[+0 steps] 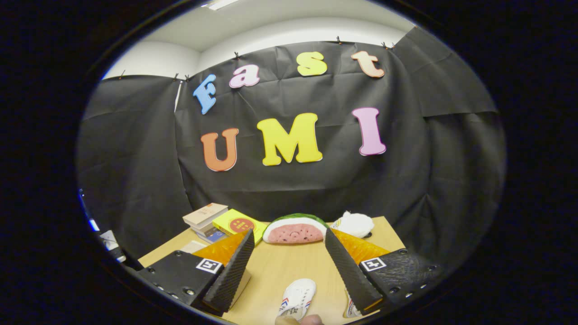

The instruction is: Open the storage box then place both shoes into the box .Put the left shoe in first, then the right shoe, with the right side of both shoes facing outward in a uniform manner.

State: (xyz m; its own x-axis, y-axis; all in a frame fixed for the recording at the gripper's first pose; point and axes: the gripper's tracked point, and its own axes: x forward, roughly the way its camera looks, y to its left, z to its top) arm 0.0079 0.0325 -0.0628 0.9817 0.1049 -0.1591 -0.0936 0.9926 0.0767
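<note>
- The gripper [289, 266] hung above the wooden surface [280, 271] with its fingers [232, 271] spread wide, holding nothing.
- One white shoe [297, 298] with striped side marks lay on the surface between the fingers, low in the frame, toe pointing away from the camera.
- A fingertip [298, 320] of a person's hand showed at the very bottom of the frame, just beside that shoe's heel; whether it touched the shoe could not be told.
- A second shoe [352, 309] was mostly hidden behind the right finger at lower right; only a sliver of white with stripes showed.
- A watermelon-slice toy [294, 230] sat at the far side of the surface, beyond the fingers, near the frame's centre.
- A white plush thing [354, 224] lay just right of the toy, near the surface's far right corner.
- A stack of books [205, 221] stood at the far left, with a yellow book [237, 223] leaning beside it.
- A pale boxy thing [193, 246] peeked out behind the left finger; it could not be told whether this was the storage box.
- Black cloth [135, 158] walled the booth behind the surface.
</note>
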